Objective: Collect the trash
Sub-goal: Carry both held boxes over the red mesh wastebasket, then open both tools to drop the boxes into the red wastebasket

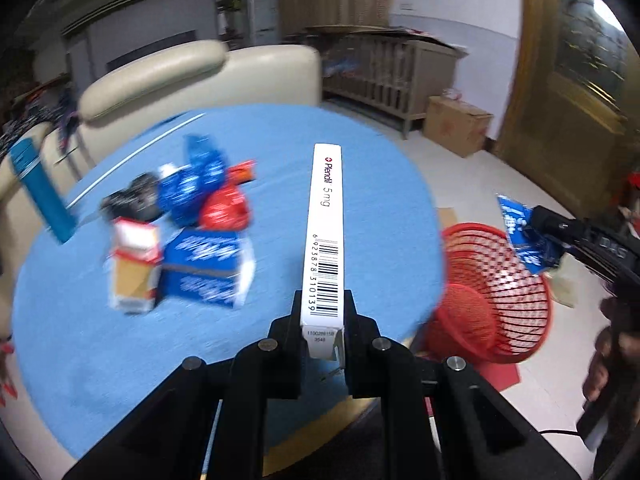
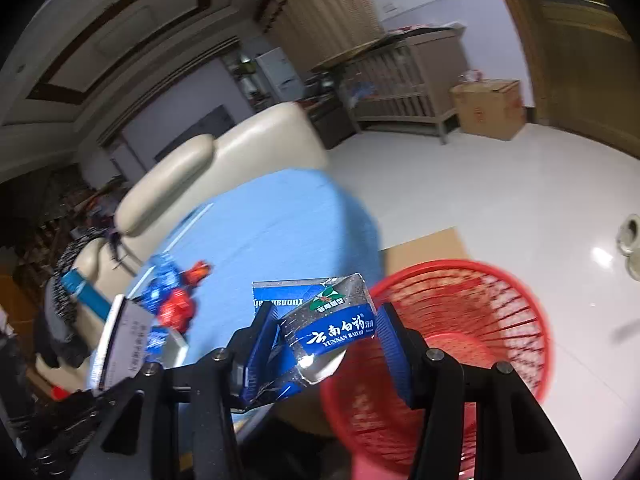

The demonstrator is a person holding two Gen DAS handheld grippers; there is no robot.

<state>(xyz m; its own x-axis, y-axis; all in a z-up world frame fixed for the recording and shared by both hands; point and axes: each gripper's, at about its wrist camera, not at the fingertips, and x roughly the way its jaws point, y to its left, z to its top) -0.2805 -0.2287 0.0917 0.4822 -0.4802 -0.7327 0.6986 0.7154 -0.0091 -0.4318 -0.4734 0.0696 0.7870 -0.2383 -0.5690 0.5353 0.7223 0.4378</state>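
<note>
My left gripper (image 1: 323, 305) is shut on a long white medicine box (image 1: 325, 232) with a barcode, held out over the round table's blue cloth (image 1: 360, 184). My right gripper (image 2: 326, 316) is shut on a crumpled blue and silver toothpaste box (image 2: 332, 322), at the table's edge beside a red mesh basket (image 2: 460, 340). The left wrist view shows that basket (image 1: 500, 292) on the floor to the table's right, with the toothpaste box (image 1: 524, 236) above its rim. A blurred pile of trash (image 1: 188, 224) lies on the cloth: blue and red wrappers and small cartons.
A cream sofa (image 1: 192, 76) stands behind the table. Cardboard sheets lie on the white floor (image 2: 500, 200) by the basket. A wooden crib (image 1: 392, 76) and a cardboard box (image 1: 456, 124) are by the far wall. A blue carton (image 1: 40, 188) sits at the left.
</note>
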